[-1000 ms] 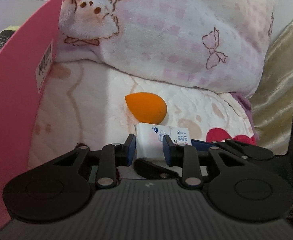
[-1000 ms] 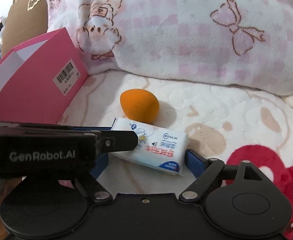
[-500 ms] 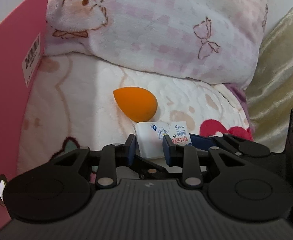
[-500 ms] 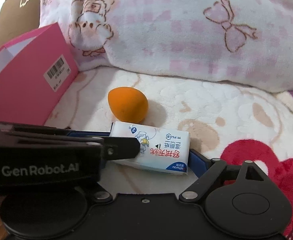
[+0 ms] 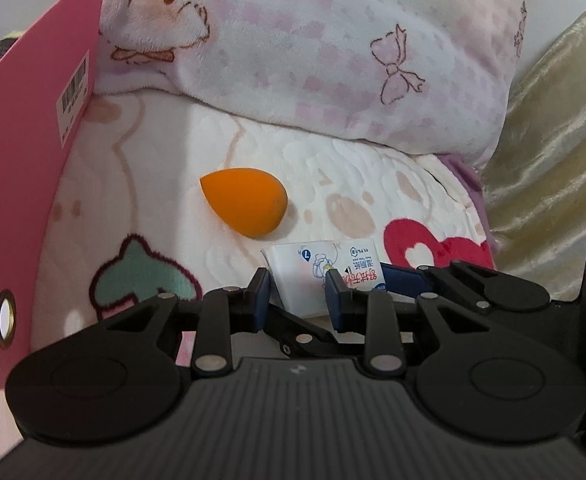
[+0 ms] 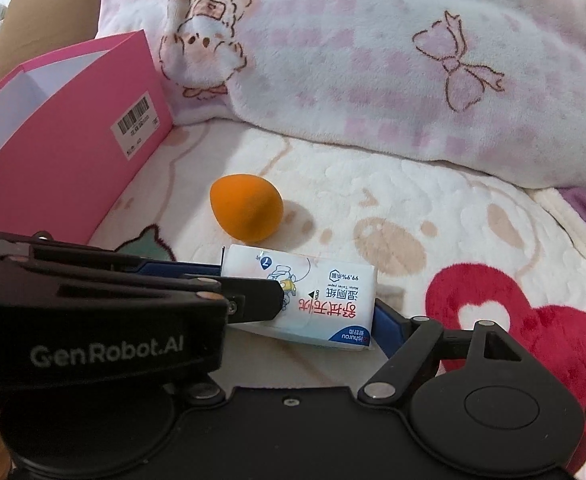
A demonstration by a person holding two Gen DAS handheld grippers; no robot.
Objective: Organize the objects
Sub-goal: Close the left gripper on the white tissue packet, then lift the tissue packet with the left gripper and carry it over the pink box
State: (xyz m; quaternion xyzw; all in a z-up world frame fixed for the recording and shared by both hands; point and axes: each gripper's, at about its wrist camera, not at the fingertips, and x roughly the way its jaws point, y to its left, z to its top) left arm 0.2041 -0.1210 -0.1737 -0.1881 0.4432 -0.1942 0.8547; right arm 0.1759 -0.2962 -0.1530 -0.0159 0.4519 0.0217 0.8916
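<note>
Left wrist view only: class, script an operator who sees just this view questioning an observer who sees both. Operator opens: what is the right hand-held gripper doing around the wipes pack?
Observer: The right hand-held gripper is closing, with the wipes pack between its fingers, one at each short end.
Operator: Anything behind the pink box?
Observer: A brown cushion stands behind the pink box.
Operator: What marks the pack's near right corner?
Observer: A blue brand patch.

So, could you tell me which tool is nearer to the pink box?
Left. The left tool is right beside the box, gripping the pack; the right tool is farther out, beyond the left one, its jaws closing with the pack between them.
</note>
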